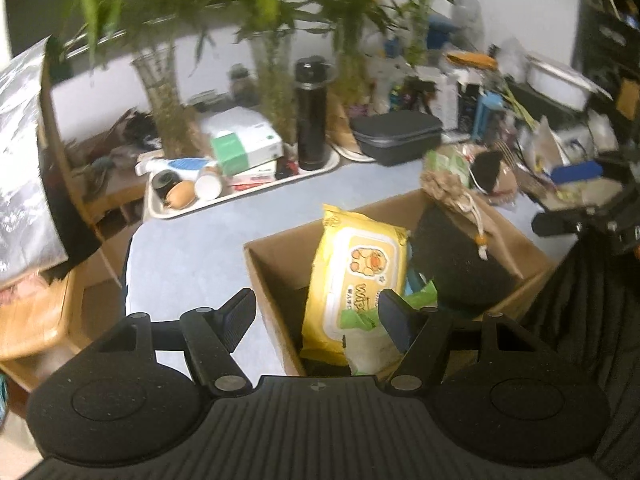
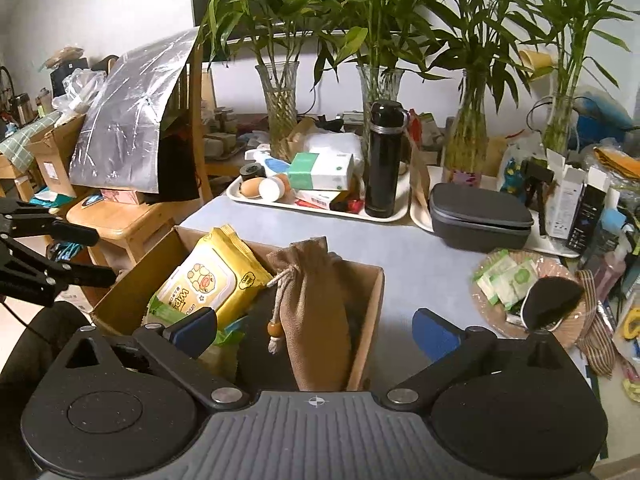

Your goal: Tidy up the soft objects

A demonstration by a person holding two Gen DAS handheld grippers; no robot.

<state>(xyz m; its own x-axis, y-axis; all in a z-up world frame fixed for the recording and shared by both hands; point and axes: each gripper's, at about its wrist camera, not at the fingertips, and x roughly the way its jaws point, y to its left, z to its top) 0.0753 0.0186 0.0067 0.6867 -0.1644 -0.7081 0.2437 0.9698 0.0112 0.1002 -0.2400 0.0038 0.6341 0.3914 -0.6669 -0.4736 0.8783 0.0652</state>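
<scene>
I find the yellow wipes pack [image 1: 356,280] standing on end in the cardboard box [image 1: 276,268], just ahead of my left gripper [image 1: 318,318], whose jaws stand apart with nothing between the pads. My right gripper [image 2: 314,330] is spread wide and empty; the burlap pouch [image 2: 320,312] leans in the box right before it. Count: one box, one wipes pack, one pouch, four vases of bamboo. A black flask [image 2: 383,160] and a grey case [image 2: 480,216] stand beyond on the table [image 2: 420,264].

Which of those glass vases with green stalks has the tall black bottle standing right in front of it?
The second glass vase from the left. The tall black flask on the white tray hides its lower part; the other three vases show clear.
</scene>
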